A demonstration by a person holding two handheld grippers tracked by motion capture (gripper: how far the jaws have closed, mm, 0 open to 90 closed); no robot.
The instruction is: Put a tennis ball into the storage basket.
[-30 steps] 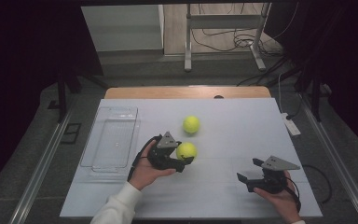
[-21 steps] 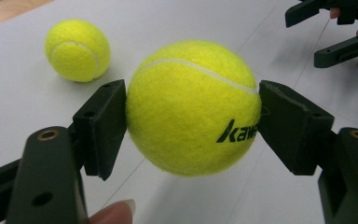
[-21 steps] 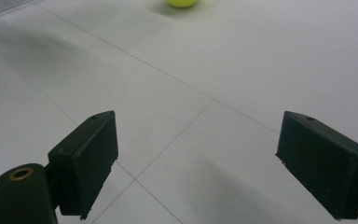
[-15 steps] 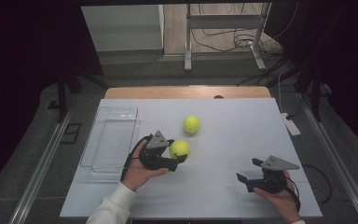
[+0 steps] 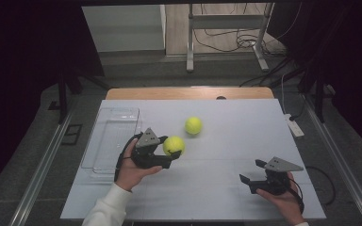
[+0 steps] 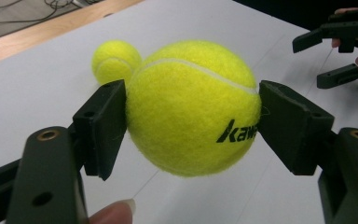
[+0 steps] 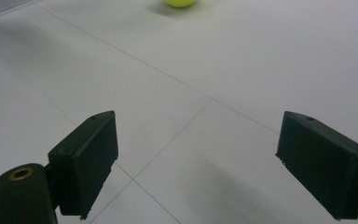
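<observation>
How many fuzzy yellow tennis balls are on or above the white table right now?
2. One fuzzy yellow tennis ball is clamped in the left gripper, near the clear plastic tray. The other yellow tennis ball rests on the white table just beyond it.

Black two-jaw grippers, one in each hand

Each gripper, left and right, is matte black with blocky rectangular pads, brass-ringed holes in the jaw arms, a grey three-cornered plate on top and a black cable trailing off. A white sleeve covers the left forearm.
</observation>
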